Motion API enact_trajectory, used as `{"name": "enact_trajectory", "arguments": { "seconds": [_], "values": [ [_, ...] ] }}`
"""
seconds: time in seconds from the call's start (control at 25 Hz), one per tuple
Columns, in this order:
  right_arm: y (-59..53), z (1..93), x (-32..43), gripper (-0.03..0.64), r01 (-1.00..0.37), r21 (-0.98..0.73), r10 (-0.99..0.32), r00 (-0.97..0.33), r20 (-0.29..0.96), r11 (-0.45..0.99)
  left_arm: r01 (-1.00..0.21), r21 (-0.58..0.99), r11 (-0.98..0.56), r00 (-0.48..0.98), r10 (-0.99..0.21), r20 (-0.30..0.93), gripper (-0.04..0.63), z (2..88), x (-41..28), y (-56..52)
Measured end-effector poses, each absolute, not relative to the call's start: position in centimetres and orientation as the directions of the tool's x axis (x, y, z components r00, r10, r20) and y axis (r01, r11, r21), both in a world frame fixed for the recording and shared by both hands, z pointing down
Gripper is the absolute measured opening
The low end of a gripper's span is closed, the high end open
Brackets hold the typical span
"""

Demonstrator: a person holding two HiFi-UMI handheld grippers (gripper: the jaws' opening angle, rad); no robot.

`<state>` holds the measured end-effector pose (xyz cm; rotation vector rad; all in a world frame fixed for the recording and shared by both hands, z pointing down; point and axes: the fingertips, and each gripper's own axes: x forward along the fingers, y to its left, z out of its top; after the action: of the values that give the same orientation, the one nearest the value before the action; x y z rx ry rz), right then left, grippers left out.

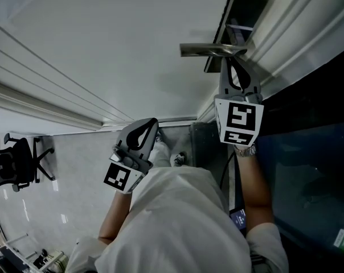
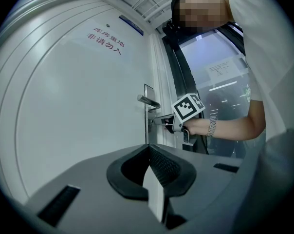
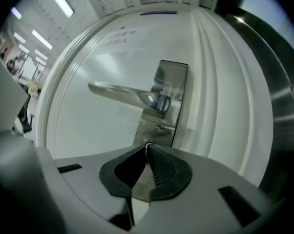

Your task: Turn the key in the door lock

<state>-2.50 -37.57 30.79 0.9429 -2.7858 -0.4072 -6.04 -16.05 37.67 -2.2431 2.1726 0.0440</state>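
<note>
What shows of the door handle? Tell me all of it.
The door handle is a slim, silvery metal lever with a polished sheen, lying level. It springs from a rectangular metal plate near the closing edge of the white door and points away from that edge. Nothing visibly touches it; the right gripper, jaws together, aims at the plate just beneath it.

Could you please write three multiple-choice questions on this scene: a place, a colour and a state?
1. The right gripper's tips are: A at the lock plate below the lever handle; B above that handle; C on the chair.
2. The door is: A brown; B white; C green.
3. The left gripper's jaws are: A wide apart; B clamped on the handle; C together, empty.
A: the plate sits just ahead, under the handle. B: its panel is white. C: the pads meet, nothing between.
</note>
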Motion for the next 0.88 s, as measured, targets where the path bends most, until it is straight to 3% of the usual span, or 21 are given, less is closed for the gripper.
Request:
{"name": "enact_trajectory", "arguments": {
  "seconds": [0.2, 0.48, 0.68, 0.88],
  "values": [
    [-38.3, 30.9, -2.0, 0.021, -0.56, -0.136, -0.559, -0.828, 0.049, 0.817, -1.0, 0.007, -0.03, 0.03, -0.999, -0.024, 0.003, 38.0, -6.3, -16.0],
    [-38.8, 31.3, -1.4, 0.021, -0.436, -0.563, -0.537, -0.843, -0.017, 0.702, -0.999, 0.007, -0.034, 0.033, -0.999, -0.019, 0.005, 38.2, -6.4, -15.9],
    [-39.1, 31.7, -1.2, 0.021, -0.294, -0.788, -0.529, -0.847, -0.048, 0.541, -0.999, 0.008, -0.032, 0.032, -0.999, -0.018, 0.004, 38.3, -6.6, -15.7],
    [-39.0, 31.7, -1.2, 0.021, -0.214, -0.822, -0.482, -0.872, -0.083, 0.528, -0.999, 0.008, -0.034, 0.034, -0.999, -0.026, 0.003, 38.2, -6.5, -15.6]
  ]
}}
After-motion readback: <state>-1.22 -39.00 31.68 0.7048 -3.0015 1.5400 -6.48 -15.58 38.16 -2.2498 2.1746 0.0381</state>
